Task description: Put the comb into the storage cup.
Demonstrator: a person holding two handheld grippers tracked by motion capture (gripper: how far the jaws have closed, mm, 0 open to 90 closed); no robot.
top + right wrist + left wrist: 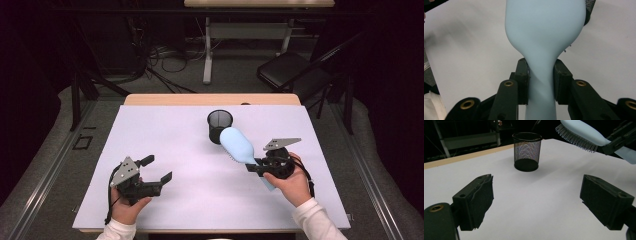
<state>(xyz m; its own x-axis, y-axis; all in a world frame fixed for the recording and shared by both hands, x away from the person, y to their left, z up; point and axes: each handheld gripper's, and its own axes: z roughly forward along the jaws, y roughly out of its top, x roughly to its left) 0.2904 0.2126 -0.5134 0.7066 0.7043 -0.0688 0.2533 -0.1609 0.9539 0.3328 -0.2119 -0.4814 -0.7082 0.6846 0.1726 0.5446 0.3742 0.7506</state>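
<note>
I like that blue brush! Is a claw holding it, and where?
Yes, the right claw grips the brush by its handle's neck. The left claw holds nothing.

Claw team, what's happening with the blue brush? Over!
Right claw shut on brush handle, bristles down. Left claw open, empty. Brush beside mesh cup; nothing blocking.

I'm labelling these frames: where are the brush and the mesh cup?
brush (237,144), high view, back of its head
mesh cup (527,150), left gripper view, its wall
</note>
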